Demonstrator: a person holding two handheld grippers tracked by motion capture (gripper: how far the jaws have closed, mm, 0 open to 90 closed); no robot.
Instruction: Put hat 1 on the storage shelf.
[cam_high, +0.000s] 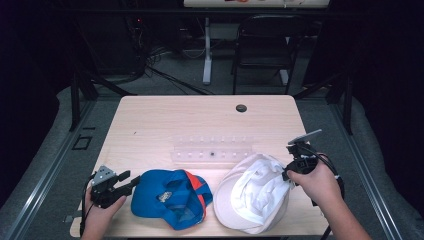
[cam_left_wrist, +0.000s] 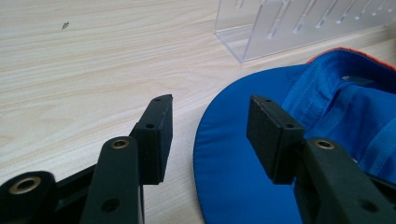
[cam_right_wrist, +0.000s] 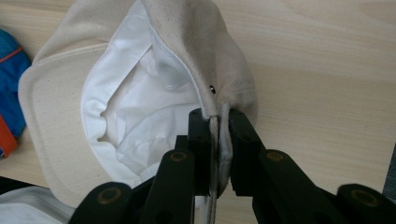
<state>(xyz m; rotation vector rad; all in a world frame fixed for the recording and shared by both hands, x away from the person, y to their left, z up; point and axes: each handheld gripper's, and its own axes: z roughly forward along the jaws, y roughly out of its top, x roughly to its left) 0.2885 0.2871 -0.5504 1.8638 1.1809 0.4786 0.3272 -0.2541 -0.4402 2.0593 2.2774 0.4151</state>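
The right gripper (cam_right_wrist: 219, 116) is clamped on the rear edge of the cream-white cotton cap (cam_high: 252, 192), its jaws pinching the fabric rim between them with the crown bunched and drawn up above the grip; this cap lies upside down, lining showing, near the front edge of the pale wooden table (cam_high: 150, 120), towards its right front corner; the left gripper (cam_left_wrist: 210, 126) has its jaws wide apart and grips nothing, one jaw over the bare wood and the other over the brim of the blue fabric cap with orange trim (cam_high: 170, 197), which lies upside down near the front edge, left of the middle and just beside the white one; a clear acrylic slotted rack (cam_high: 210, 150) lies in the middle of the table, behind both caps and holding nothing; judging from this, the work looks to be at an early stage: the white cap is seized but not yet carried anywhere, the blue cap is only straddled and not yet taken, and if the rack is the goal, both caps are left to place.
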